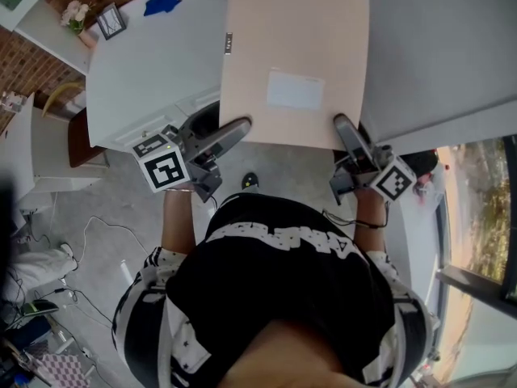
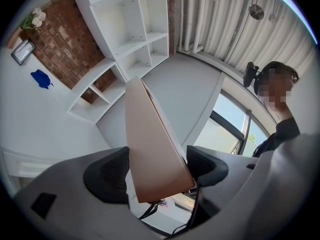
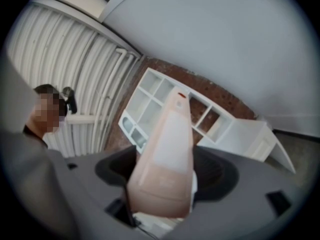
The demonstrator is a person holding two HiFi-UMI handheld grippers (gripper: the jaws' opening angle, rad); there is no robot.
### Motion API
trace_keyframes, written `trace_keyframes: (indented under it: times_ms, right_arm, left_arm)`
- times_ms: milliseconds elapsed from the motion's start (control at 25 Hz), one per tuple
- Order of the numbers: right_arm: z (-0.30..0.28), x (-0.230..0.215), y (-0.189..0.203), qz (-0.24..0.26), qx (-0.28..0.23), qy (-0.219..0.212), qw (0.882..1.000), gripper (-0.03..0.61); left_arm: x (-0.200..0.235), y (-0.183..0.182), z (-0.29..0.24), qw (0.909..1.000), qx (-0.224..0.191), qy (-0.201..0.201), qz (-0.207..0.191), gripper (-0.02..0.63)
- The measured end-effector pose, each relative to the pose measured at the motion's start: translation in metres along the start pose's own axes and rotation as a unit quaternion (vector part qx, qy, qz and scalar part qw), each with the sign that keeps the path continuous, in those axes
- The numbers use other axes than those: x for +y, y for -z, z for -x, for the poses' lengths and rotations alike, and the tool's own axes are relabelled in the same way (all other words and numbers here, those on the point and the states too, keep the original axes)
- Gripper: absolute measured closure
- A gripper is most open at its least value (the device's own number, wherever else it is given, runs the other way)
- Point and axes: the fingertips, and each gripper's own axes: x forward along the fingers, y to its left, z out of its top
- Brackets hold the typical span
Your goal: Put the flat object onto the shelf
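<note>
Grey concrete floor [image 1: 89, 208] fills the near part of the head view, with a white table [image 1: 153, 71] at the left and a second pale table [image 1: 452, 47] at the right. A flat envelope [image 1: 295, 59] — tan, with a white label — is held out roughly level above the gap between the two tables. Its near edge is gripped towards the left corner by the left gripper [image 1: 233, 132] and towards the right corner by the right gripper [image 1: 346, 132]. A blue item [image 1: 164, 2], a picture frame [image 1: 111, 20] and flowers [image 1: 74, 12] are seen at the far left.

From the left gripper view, the envelope [image 2: 150, 154] is seen edge-on between the dark pads [image 2: 107, 176], which are closed against its faces. A white shelf unit [image 2: 135, 34] stands far ahead by a brick wall [image 2: 60, 49] — the envelope is not on it.

From the right gripper view, the envelope [image 3: 167, 159] is clamped likewise between the pads [image 3: 220, 171], and the shelf unit [image 3: 165, 101] is seen beyond its far tip.
</note>
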Motion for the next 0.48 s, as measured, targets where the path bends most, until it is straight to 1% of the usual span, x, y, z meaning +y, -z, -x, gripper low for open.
trace_keyframes:
  times_ms: [320, 480]
  right_arm:
    - [-0.023, -0.014, -0.009, 0.001, -0.007, 0.013, 1.0, 0.238]
    - [-0.023, -0.017, -0.009, 0.004, -0.011, 0.02, 1.0, 0.238]
  left_arm:
    - [0.025, -0.018, -0.013, 0.9999, 0.01, 0.009, 0.005, 0.262]
    - [0.028, -0.019, -0.016, 0.9998, 0.013, 0.014, 0.005, 0.262]
